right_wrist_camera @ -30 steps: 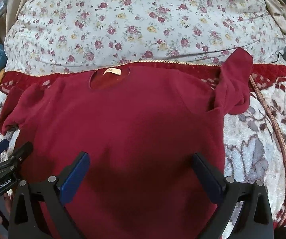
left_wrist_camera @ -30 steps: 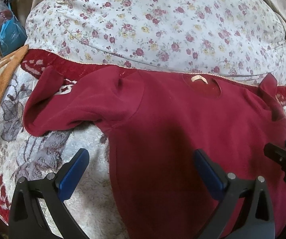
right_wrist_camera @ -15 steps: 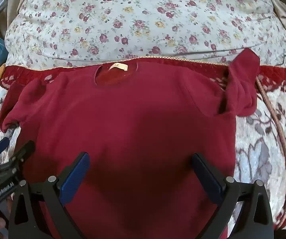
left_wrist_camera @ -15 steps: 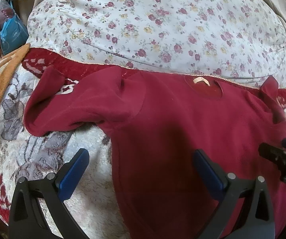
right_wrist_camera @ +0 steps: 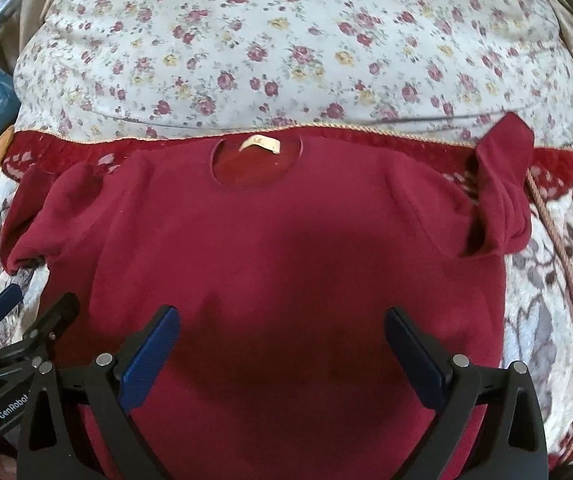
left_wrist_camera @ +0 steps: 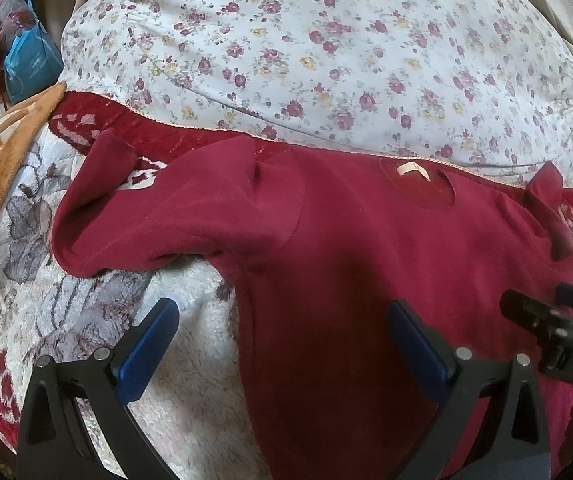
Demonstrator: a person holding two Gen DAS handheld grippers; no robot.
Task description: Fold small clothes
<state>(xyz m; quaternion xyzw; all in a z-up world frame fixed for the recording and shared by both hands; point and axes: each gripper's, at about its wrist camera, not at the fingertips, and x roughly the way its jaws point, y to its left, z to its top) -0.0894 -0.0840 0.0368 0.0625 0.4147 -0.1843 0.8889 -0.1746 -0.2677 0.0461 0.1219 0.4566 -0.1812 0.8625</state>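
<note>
Right wrist, red sweater [right_wrist_camera: 286, 248] flat on blanket [right_wrist_camera: 546, 280]

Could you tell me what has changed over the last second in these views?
Both open grippers, left gripper and right gripper, eased slightly forward over the red sweater; nothing was gripped or released. The sweater stays flat on the blanket, sleeves still bunched, below the floral pillow.

Left gripper [left_wrist_camera: 282, 326]: black frame with triangular cut-outs, silver round screws at the pivots, blue pads [left_wrist_camera: 148, 354] on both fingers. Right gripper [right_wrist_camera: 280, 334]: same build. White lettering on each black housing, partly cut off.
</note>
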